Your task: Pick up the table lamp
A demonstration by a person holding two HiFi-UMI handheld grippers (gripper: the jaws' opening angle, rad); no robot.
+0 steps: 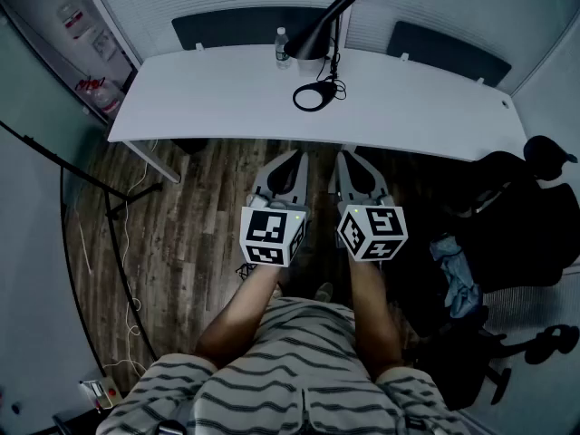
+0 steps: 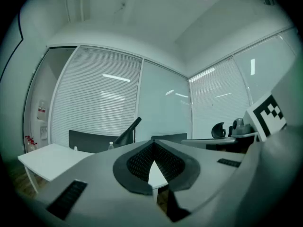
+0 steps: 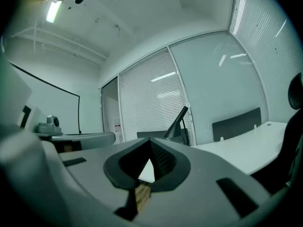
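We've got a long white rectangular table on the dark wood-plank floor, carrying a black table lamp with a ring base near its far edge, a small clear plastic bottle just left of it.

Dim, cool blue-green cast, all views. Ceiling tube light glows up-left of right jaws; streak reflections on glass wall beyond left jaws. Strong fisheye, dark vignetted corners.
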